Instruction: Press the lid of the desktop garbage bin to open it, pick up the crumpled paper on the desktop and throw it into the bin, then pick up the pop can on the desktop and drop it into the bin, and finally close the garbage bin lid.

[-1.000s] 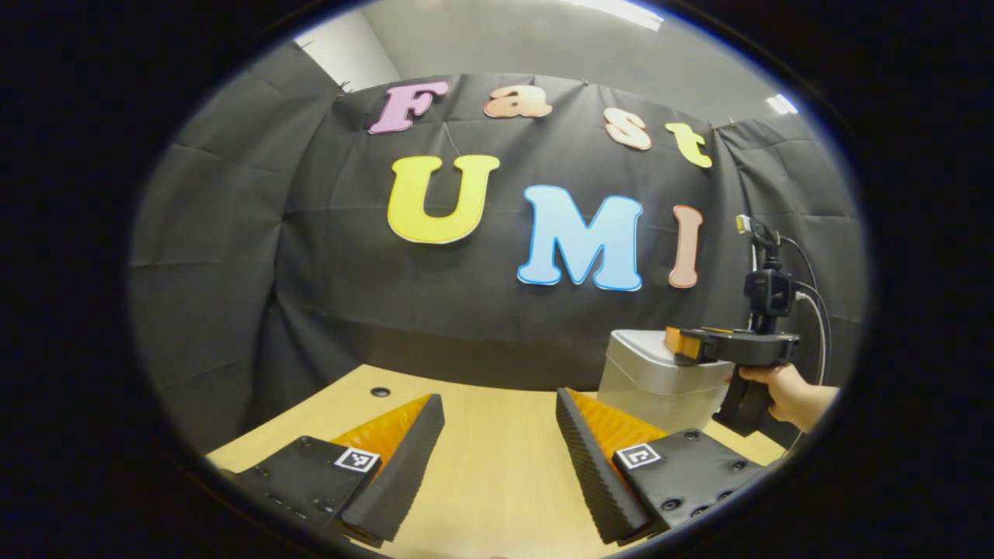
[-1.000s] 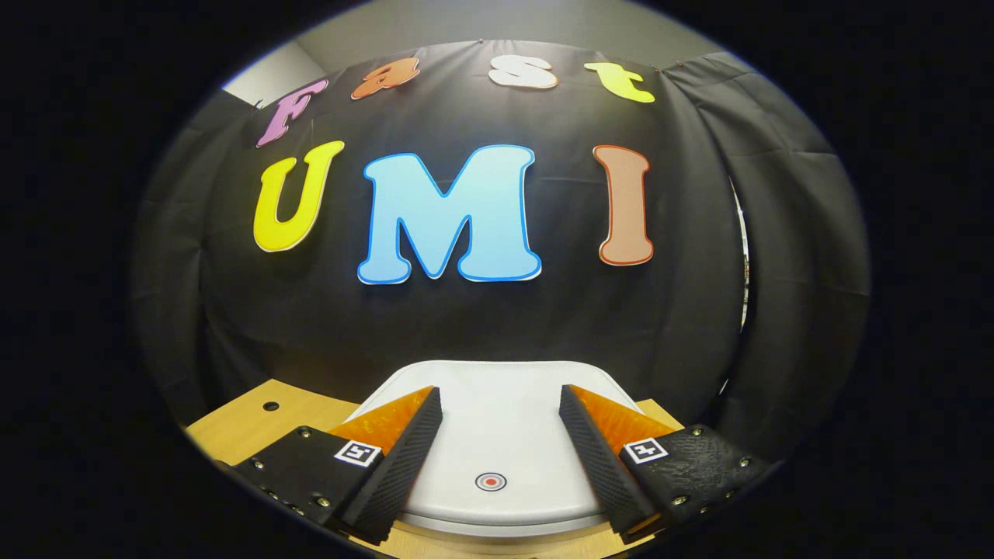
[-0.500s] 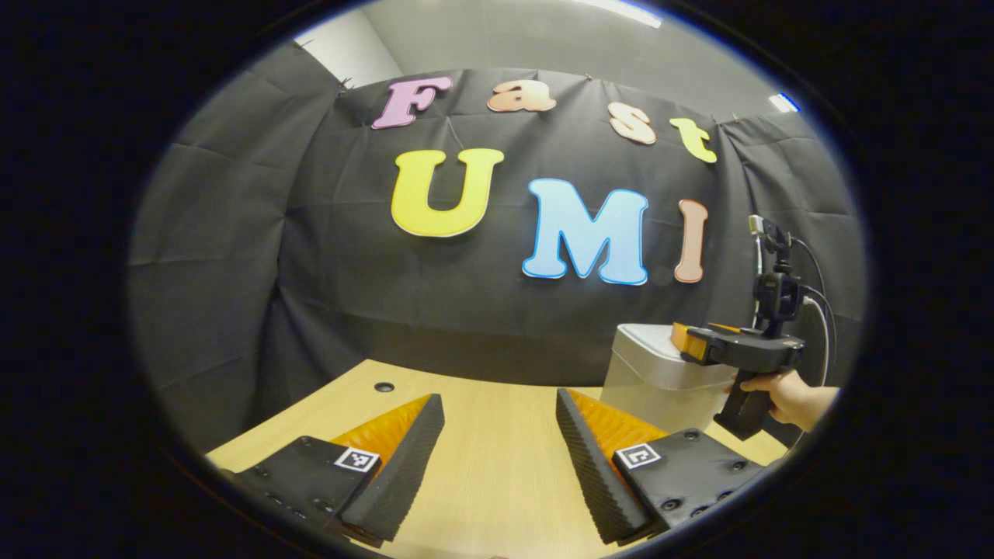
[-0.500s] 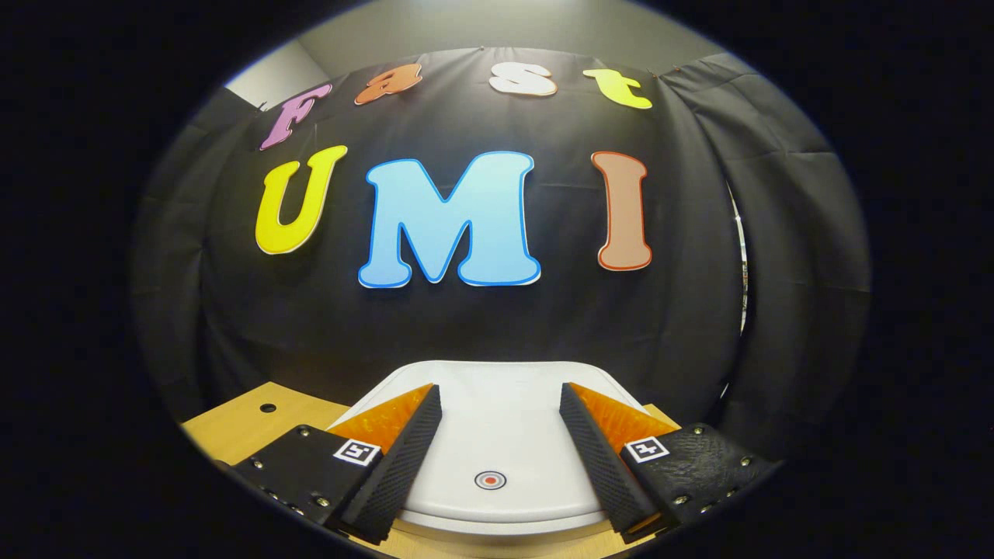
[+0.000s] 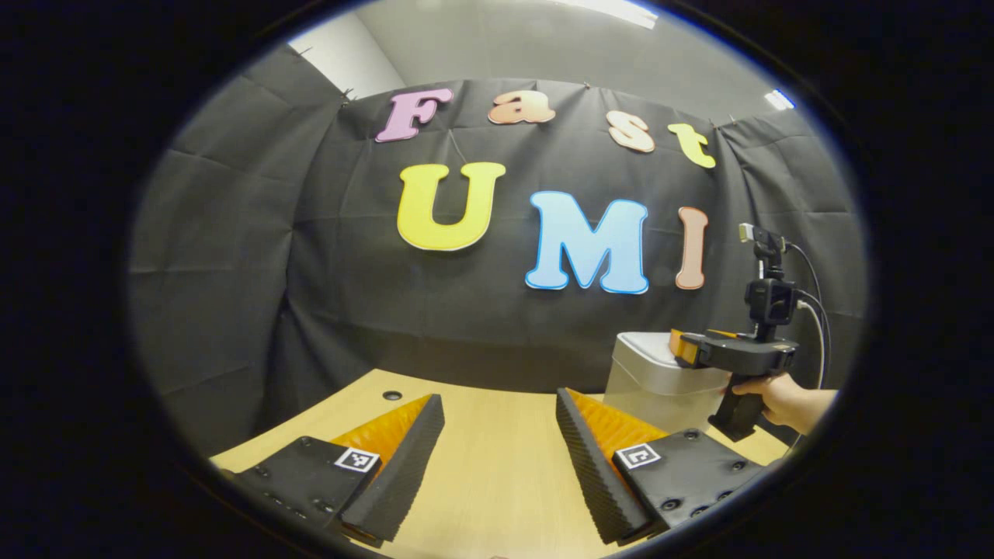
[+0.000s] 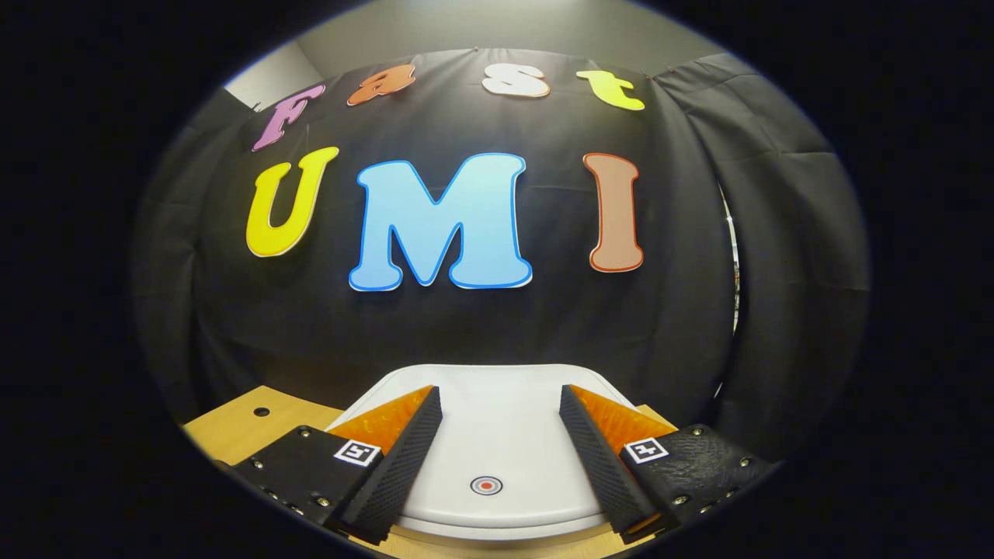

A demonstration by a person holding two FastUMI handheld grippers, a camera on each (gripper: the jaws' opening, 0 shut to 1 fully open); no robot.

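The right gripper (image 6: 501, 435) is seen with its fingers spread wide, nothing held between them, poised above the closed white lid (image 6: 497, 435) of the desktop garbage bin at the bottom centre of the right gripper view; a small red-and-white round mark (image 6: 486, 485) is seen on the lid between the fingers. The left gripper (image 5: 497, 442) is likewise held wide and empty over the bare wooden desktop (image 5: 497, 473). At the right of the left gripper view, the bin (image 5: 652, 384) is found, with the right gripper (image 5: 683, 348) over its top, held by a hand (image 5: 784, 400).
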